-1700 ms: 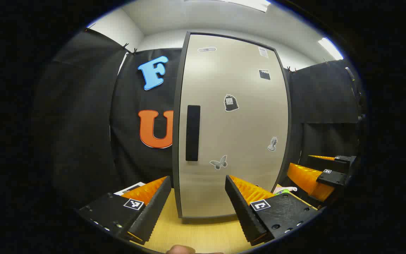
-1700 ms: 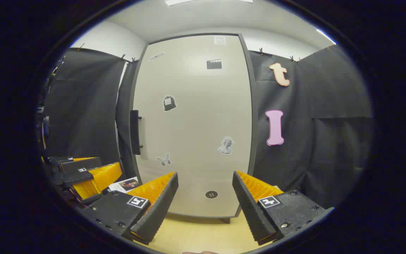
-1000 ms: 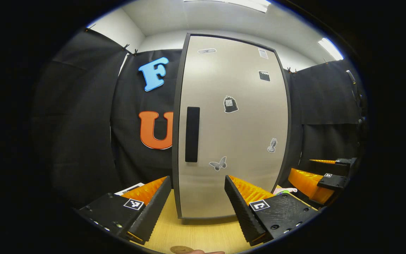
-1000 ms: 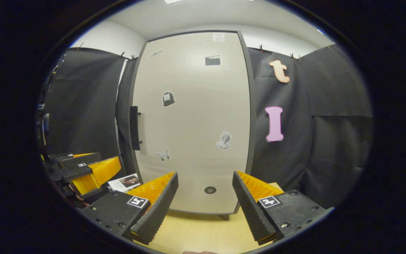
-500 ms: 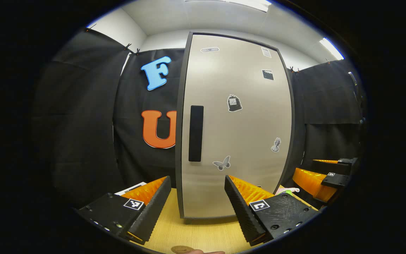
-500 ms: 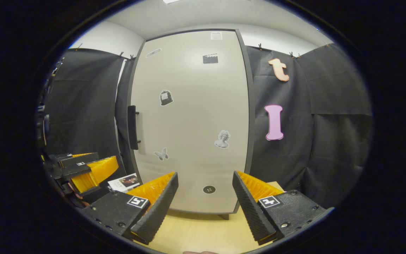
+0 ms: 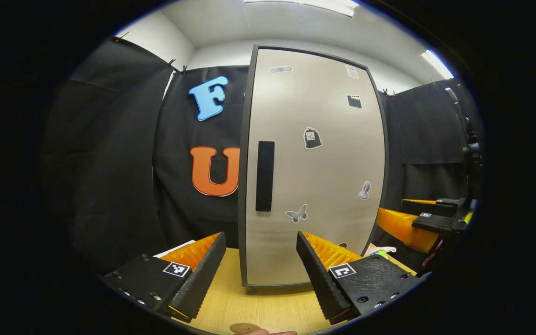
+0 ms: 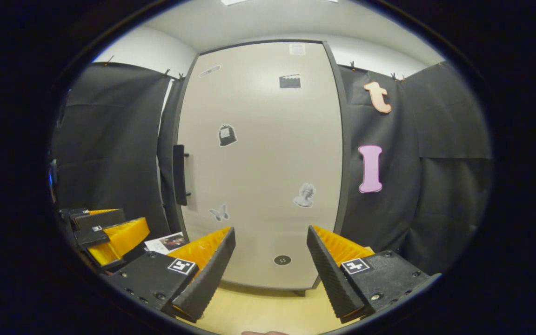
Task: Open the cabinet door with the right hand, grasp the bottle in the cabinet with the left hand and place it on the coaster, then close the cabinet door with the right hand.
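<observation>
Clearly, the cabinet (image 8: 258, 163) is seen shut, its door (image 7: 314, 167) flush and handle (image 7: 264, 176) untouched by either gripper. Since a second ago only slight drift of both views is noted, so no task progress can be judged. The left gripper (image 7: 261, 265) and right gripper (image 8: 270, 265) are held agape, empty. The bottle is hidden; a coaster (image 7: 244, 328) is cut off at the table edge.

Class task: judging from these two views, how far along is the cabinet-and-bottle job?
Done: nothing. The cabinet door is shut. In hand: nothing; the right tool and left tool are open and empty, short of the handle. Left: open the door, move the bottle onto the coaster, close the door.
</observation>
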Tool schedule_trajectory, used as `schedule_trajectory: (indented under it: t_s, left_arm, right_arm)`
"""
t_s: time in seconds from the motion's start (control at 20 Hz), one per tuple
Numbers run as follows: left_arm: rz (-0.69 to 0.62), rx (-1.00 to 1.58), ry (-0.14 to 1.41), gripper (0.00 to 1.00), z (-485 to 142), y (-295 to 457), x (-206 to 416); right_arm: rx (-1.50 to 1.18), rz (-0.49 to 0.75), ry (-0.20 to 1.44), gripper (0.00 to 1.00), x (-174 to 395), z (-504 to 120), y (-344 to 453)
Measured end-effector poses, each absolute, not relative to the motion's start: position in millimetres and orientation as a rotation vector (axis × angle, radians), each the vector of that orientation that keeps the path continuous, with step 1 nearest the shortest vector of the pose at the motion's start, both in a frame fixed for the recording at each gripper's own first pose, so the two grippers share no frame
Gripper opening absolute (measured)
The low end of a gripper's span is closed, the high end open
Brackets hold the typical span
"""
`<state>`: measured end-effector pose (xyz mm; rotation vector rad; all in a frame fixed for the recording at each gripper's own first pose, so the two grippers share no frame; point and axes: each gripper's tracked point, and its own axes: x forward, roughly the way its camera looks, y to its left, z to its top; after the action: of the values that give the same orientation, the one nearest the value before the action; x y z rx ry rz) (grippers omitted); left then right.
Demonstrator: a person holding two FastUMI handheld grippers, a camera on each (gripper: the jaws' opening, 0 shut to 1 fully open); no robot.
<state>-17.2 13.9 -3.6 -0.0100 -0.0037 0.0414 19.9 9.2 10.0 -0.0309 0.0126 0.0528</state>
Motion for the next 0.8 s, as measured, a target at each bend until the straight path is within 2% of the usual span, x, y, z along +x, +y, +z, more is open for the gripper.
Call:
schedule_trajectory:
  t_s: [0.15, 0.2, 0.25, 0.8]
  left_arm:
    - [0.029, 0.000, 0.014, 0.93, -12.6, 12.4, -27.7]
    - [0.021, 0.005, 0.015, 0.80, -14.1, 11.1, -32.4]
    - [0.013, 0.003, 0.016, 0.93, -15.9, 9.4, -37.2]
    - [0.066, -0.013, 0.030, 0.93, -26.0, 42.3, -78.4]
  right_arm:
    - [-0.041, 0.073, 0.005, 0.99, 27.2, 14.1, 19.8]
    - [-0.044, 0.082, 0.005, 0.99, 30.8, 15.3, 23.7]
    - [-0.050, 0.091, 0.004, 0.99, 33.0, 16.1, 28.0]
    - [-0.116, 0.176, -0.031, 0.99, 73.0, 38.8, 74.2]
